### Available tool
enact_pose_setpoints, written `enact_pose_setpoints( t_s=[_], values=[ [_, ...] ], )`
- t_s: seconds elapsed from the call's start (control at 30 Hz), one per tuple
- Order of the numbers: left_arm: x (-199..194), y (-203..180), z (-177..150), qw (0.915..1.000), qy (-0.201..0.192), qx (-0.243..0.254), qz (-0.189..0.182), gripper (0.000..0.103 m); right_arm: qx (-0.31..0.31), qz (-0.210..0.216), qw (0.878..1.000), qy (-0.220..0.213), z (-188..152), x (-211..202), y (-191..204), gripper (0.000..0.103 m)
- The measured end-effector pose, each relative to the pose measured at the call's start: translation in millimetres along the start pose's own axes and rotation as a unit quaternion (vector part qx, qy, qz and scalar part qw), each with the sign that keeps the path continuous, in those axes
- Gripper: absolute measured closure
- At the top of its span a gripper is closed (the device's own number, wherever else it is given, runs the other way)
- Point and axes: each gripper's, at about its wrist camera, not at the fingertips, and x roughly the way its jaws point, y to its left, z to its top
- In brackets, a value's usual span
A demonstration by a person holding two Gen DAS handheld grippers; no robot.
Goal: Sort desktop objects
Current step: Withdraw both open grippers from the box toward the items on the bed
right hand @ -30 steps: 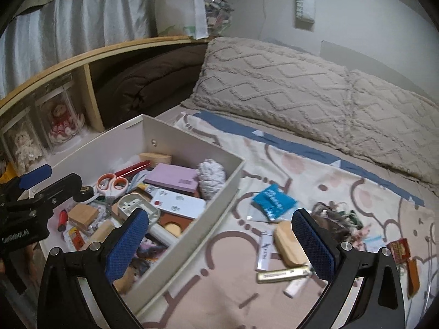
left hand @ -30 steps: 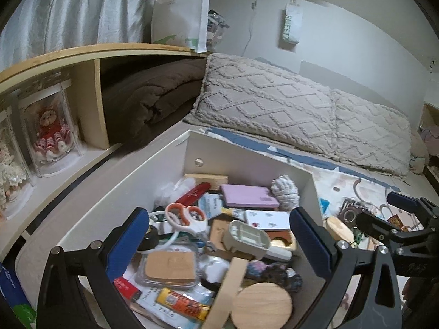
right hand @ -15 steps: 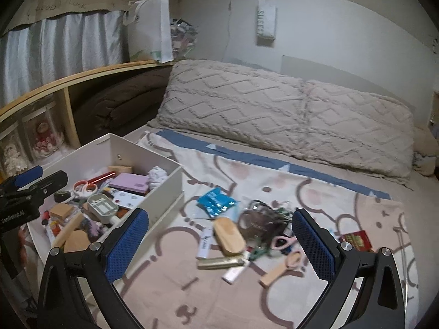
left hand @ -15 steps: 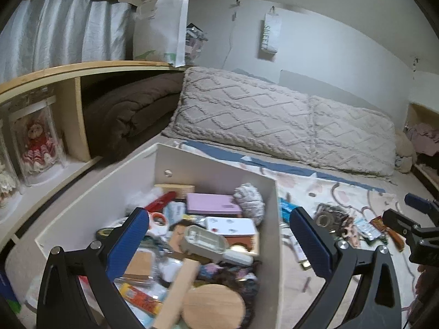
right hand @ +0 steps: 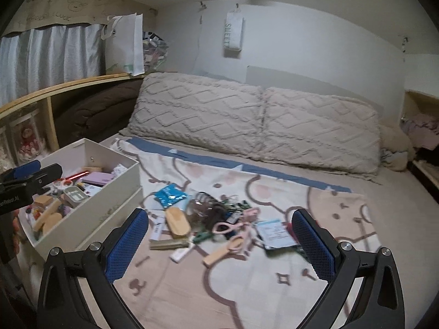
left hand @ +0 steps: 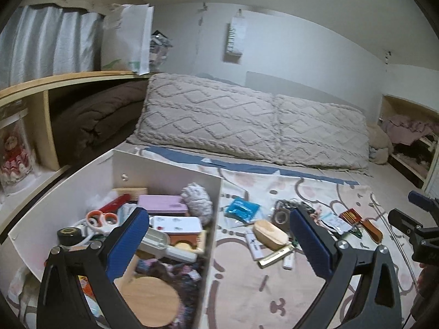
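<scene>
right now our loose pile of small objects (right hand: 219,219) lies on the bed's patterned blanket (right hand: 247,279), just ahead of and between the fingers of our right claw (right hand: 219,242), which gapes wide and holds nothing. beside the pile sits the white box (left hand: 214,219), already crammed; our left claw (left hand: 219,240) hangs over its right wall, equally wide and empty.
</scene>
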Motion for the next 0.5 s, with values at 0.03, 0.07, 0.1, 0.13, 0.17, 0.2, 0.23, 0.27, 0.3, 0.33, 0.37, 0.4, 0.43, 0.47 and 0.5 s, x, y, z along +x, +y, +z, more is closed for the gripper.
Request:
enact_pose_setpoints(
  t_s=[0.03,0.07,0.1,0.13,0.17,0.2,0.23,0.27,0.3,0.33,0.37,0.4,0.43,0.47,0.5],
  values=[
    [0.0,-5.1,-1.2,1.0000,-0.002,0.005,-0.002,0.000,0.000,-0.004,1.000,-0.004,-2.8,-2.7,-2.2,0.000],
    [-0.1,-9.0,-2.1,0.9999,-0.004,0.010,-0.004,0.000,0.002,-0.006,1.000,-0.007,-6.4,-5.1,-4.5,0.000],
    [-0.7,-13.5,-3.3,0.9998,-0.007,0.014,-0.008,0.000,0.006,-0.003,1.000,-0.009,-10.6,-6.7,-7.4,0.000],
    [-0.8,-17.6,-4.3,0.9997,-0.009,0.018,-0.015,0.000,0.012,-0.001,1.000,-0.008,-14.1,-7.7,-9.8,0.000],
    [-0.7,-21.6,-5.4,0.9995,-0.008,0.021,-0.023,0.000,0.016,0.000,1.000,-0.007,-16.9,-8.2,-11.4,0.000],
    [-1.3,-24.0,-6.4,0.9994,-0.007,0.021,-0.028,0.000,0.019,0.001,1.000,-0.007,-19.5,-8.7,-12.8,0.000],
    [-1.5,-26.6,-7.5,0.9992,-0.006,0.022,-0.032,0.000,0.021,0.000,1.000,-0.008,-22.6,-9.7,-14.2,0.000],
    [-1.9,-29.2,-8.9,0.9991,-0.006,0.023,-0.036,0.000,0.021,-0.001,1.000,-0.009,-25.5,-10.9,-15.4,0.000],
    [-1.7,-30.2,-9.7,0.9990,-0.007,0.024,-0.037,0.000,0.020,-0.003,1.000,-0.009,-27.7,-12.3,-16.5,0.000],
    [-1.1,-32.8,-10.6,0.9989,-0.007,0.027,-0.038,0.000,0.018,-0.006,1.000,-0.010,-29.7,-13.7,-17.2,0.000],
    [-0.7,-35.1,-11.1,0.9988,-0.007,0.029,-0.038,0.000,0.017,-0.011,1.000,-0.011,-31.6,-15.2,-18.5,0.000],
    [-0.3,-37.6,-11.9,0.9987,-0.006,0.030,-0.040,0.000,0.017,-0.016,1.000,-0.012,-33.4,-16.6,-20.0,0.000],
    [0.1,-39.4,-12.5,0.9986,-0.006,0.029,-0.043,0.000,0.018,-0.018,1.000,-0.014,-35.2,-17.9,-22.1,0.000],
    [0.6,-41.2,-13.3,0.9984,-0.005,0.028,-0.048,0.000,0.022,-0.018,0.999,-0.015,-36.9,-18.9,-24.5,0.000],
    [1.2,-42.8,-14.1,0.9983,-0.004,0.027,-0.052,0.000,0.026,-0.016,0.999,-0.016,-39.1,-19.4,-27.1,0.000]
  ],
)
